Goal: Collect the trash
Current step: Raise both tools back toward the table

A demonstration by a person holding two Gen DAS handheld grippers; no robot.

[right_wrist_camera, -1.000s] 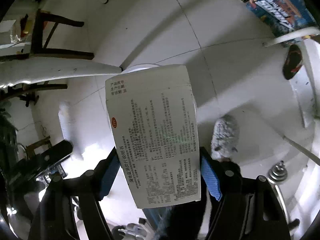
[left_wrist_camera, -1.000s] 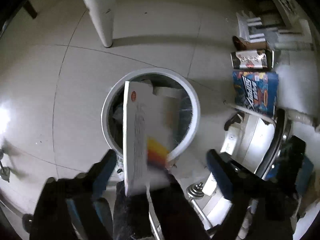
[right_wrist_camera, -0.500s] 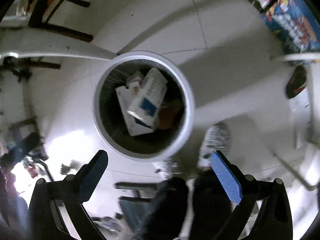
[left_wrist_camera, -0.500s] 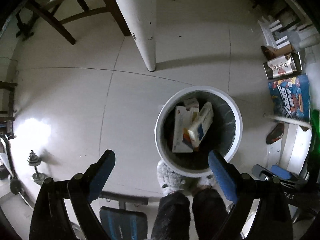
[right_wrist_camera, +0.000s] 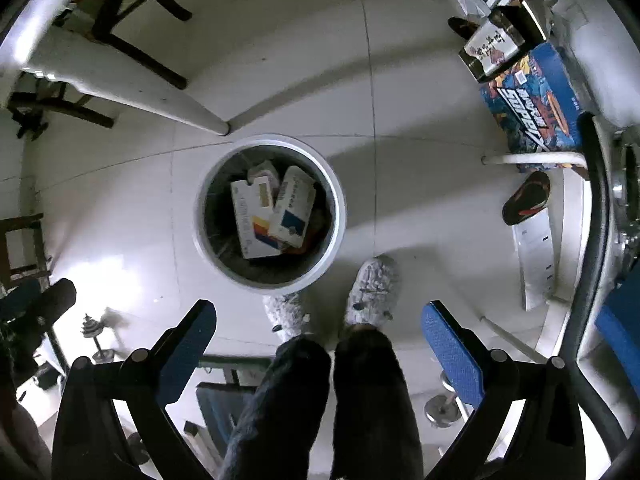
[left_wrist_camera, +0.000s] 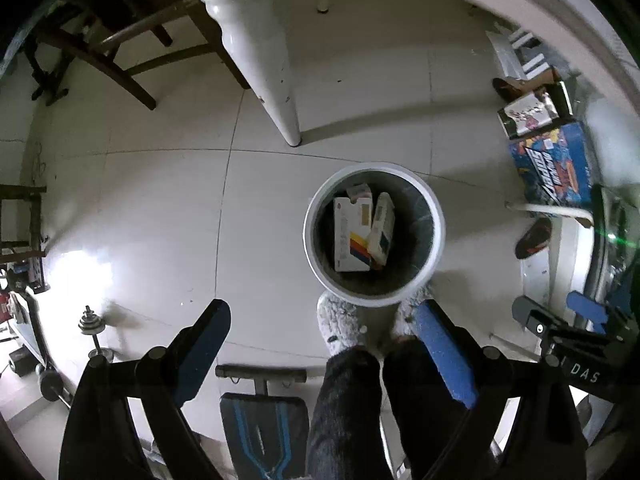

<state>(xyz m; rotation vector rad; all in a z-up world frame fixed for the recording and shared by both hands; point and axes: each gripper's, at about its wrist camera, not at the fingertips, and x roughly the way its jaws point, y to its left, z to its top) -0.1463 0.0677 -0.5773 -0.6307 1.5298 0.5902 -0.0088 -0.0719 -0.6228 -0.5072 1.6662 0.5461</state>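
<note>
Left wrist view: the left tool (left_wrist_camera: 320, 344) hangs high over a round white-rimmed waste bin with a dark liner (left_wrist_camera: 436, 216), its blue-padded fingers (left_wrist_camera: 444, 356) spread wide with nothing between them. The bin stands on the pale tiled floor (left_wrist_camera: 160, 208) just ahead of the tool's tips, with the person's grey fleece slippers (left_wrist_camera: 340, 324) against its near rim.

In the right wrist view, the right tool (right_wrist_camera: 316, 344) is likewise released and empty, pointing down, with the same bin (right_wrist_camera: 336, 200) ahead of it and slightly toward its left finger.

Inside the bin lie the collected pieces: a flat white carton with a red, yellow and blue corner stripe (right_wrist_camera: 254, 220), a smaller white carton with a dark blue panel (right_wrist_camera: 294, 208) leaning across it toward the right, and a third pale box (right_wrist_camera: 262, 170) tucked at the far side. All sit well below the rim.

The drop appears complete, and the step in hand looks like a pull-back from the bin. The next move would call for finding another piece of trash; none is plainly in either tool's reach. A blue printed cardboard box (right_wrist_camera: 532, 96) and a dark foil-edged pack (right_wrist_camera: 496, 44) sit far off to the right, though whether they count as trash cannot be told.
</note>
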